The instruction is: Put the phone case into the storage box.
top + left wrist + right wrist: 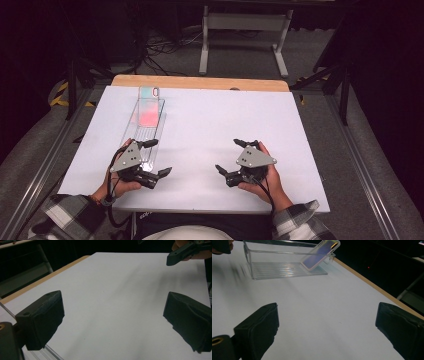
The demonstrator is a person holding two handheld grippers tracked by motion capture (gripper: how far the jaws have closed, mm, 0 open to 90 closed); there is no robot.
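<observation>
White table with a wooden strip along the far edge, dark room around it, grey carpet and a metal stand leg frame beyond.

Clear plastic bin, long and narrow, sits on the table's left half, running from near the far edge toward the person. Phone in a pale case leans inside it at the far end, top edge resting on the bin's far rim, screen glowing pinkish. In the right gripper view the phone is tilted against the end wall of the bin, lower edge on the ribbed floor.

Left gripper is held just at the bin's near end, jaws spread wide, nothing between them. Left gripper view confirms: both pads far apart over bare table.

Right gripper is well apart from the bin, on the near right of the table, jaws also wide and empty.

Plaid sleeves enter from the bottom edge.
</observation>
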